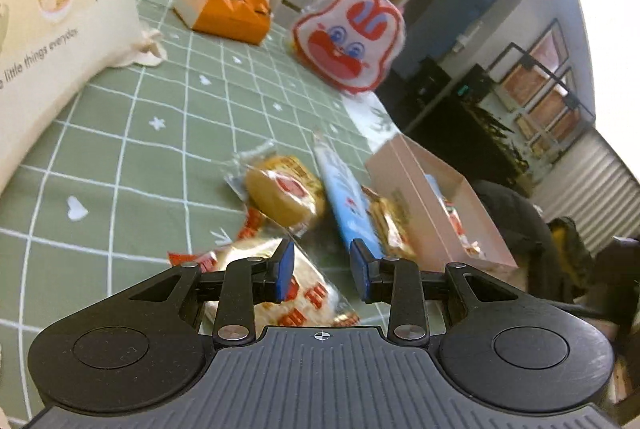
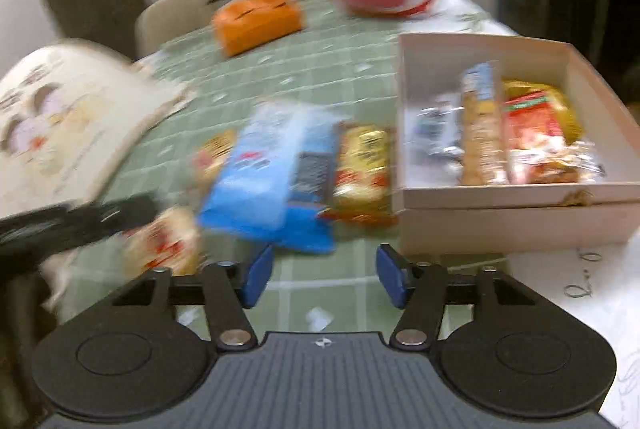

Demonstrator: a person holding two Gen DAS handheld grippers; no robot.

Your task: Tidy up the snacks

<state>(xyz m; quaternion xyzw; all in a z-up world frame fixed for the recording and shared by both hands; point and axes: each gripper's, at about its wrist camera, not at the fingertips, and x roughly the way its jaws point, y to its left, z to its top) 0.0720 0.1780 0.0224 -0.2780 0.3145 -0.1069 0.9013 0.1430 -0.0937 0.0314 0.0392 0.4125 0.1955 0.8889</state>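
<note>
In the left wrist view, the left gripper (image 1: 322,261) hangs with fingers spread and empty over a red-and-white snack packet (image 1: 280,293) on the green checked surface (image 1: 120,149); a round cake packet (image 1: 284,195) lies ahead. The right wrist view, blurred, alone shows inside the pink box (image 2: 520,213), which holds several snacks, and the blue packet (image 2: 272,185) beside it; the right gripper (image 2: 322,273) is spread, empty.

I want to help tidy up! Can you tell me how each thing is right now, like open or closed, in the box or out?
Box: open, some snacks inside.
Blue packet: flat on the table, outside the box.
Gold packet: on the table beside the box.
Round cake: wrapped, on the table.
Left gripper: open, empty.
Right gripper: open, empty.
</note>
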